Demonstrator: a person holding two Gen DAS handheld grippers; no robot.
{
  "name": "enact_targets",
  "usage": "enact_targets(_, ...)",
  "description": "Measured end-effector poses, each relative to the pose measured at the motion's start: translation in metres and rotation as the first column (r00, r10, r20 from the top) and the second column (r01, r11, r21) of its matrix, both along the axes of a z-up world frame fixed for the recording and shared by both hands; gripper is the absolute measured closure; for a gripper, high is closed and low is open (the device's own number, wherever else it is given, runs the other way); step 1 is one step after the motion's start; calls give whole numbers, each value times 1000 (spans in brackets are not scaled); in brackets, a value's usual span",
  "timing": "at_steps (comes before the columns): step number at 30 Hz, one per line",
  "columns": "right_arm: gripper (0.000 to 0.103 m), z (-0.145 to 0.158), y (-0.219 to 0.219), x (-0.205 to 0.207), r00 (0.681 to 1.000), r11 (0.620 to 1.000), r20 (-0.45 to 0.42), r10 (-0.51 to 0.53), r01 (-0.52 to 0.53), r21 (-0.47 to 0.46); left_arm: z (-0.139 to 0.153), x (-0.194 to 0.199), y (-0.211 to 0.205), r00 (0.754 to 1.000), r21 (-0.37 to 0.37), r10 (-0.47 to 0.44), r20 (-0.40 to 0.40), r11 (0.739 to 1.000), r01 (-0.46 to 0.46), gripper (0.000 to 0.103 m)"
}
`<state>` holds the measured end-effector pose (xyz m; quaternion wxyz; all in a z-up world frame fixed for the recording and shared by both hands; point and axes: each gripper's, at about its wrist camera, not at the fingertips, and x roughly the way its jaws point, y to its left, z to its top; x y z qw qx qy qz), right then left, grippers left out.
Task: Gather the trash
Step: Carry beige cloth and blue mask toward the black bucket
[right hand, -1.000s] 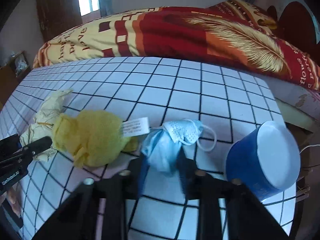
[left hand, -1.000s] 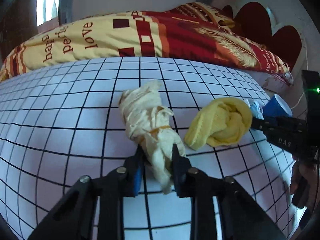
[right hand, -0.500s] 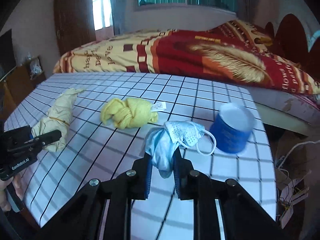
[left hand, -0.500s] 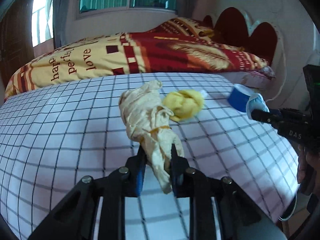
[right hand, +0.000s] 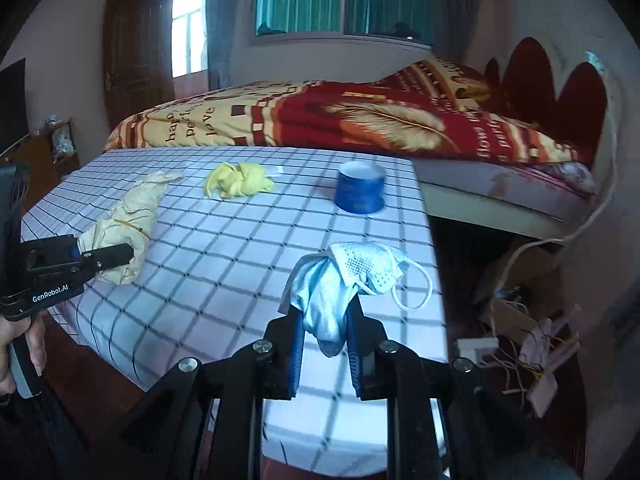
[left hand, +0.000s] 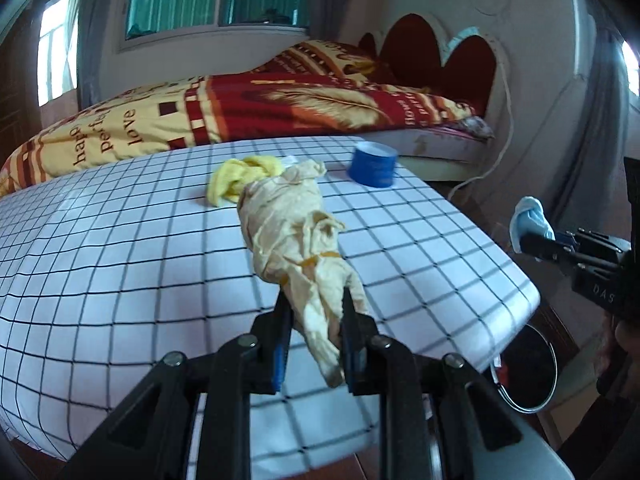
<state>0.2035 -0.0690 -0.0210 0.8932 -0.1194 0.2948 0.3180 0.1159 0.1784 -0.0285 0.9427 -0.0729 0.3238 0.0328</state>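
My left gripper [left hand: 314, 316] is shut on a crumpled beige cloth wad [left hand: 292, 232], lifted above the grid-patterned table [left hand: 120, 264]. The same beige wad [right hand: 128, 216] shows at the left of the right wrist view, in the left gripper [right hand: 102, 258]. My right gripper [right hand: 326, 332] is shut on a light blue face mask [right hand: 344, 280] held over the table's near right corner. That mask [left hand: 530, 216] shows at the right of the left wrist view, past the table edge. A knotted yellow cloth [right hand: 238, 182] and an upturned blue cup [right hand: 359, 192] lie on the table.
A round metal-rimmed bin [left hand: 528, 368] stands on the floor below the table's right corner. A bed with a red and yellow cover [right hand: 340, 120] lies behind the table. Cables and a socket strip [right hand: 516, 332] clutter the floor at the right.
Both grippers have pulled back and risen from the table with their loads. The yellow cloth and blue cup now sit farther away, and the bin has come into view.
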Motion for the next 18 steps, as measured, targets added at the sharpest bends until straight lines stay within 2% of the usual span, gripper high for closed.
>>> enact_targets(18,83,-10,-91,-19,990,990,-11,-140,140,25,1,-2,-97,986,37,-166,7,985,166,80)
